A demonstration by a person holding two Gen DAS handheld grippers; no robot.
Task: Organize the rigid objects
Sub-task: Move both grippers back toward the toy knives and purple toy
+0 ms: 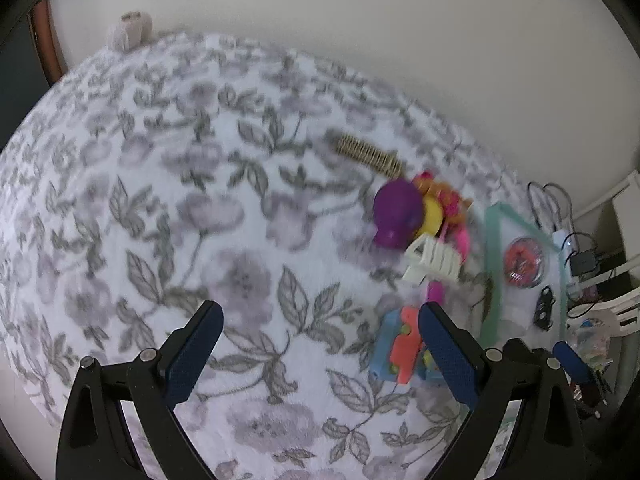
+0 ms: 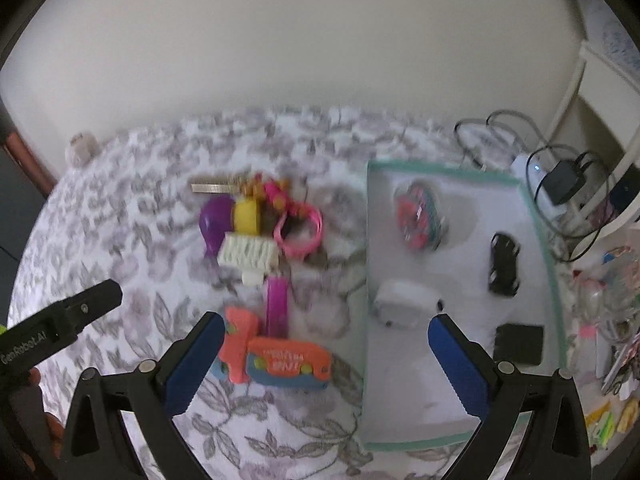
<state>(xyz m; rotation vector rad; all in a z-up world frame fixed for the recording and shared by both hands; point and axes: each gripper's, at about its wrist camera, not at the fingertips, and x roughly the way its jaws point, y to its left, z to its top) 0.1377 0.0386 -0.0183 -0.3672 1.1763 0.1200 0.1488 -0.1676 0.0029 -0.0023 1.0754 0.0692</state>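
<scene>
Both grippers hang over the bed with jaws spread wide and nothing between them: the left gripper over bare cover, the right gripper straddling the near edge of the tray.

The things to sort lie in a loose pile at the centre of the right wrist view. Nearest the right gripper is an orange and blue toy, lying flat at lower centre. It looks like hard moulded plastic, light and stiff, probably a little slick; a pinch across its narrow orange upright would likely hold better than one across the long body. Just above it lies a pink stick, thin and easy to roll. Further up are a white ribbed piece, a purple toy, a yellow block and a pink ring, all touching or nearly so, so lifting one may nudge its neighbours.

The tray, white with a green rim, fills the right half of that view and already holds a round red item, a small black car, a white gadget and a black square.

The floral bed cover is soft and may give under a press. A plain wall stands behind, with cables and a charger at the upper right.
</scene>
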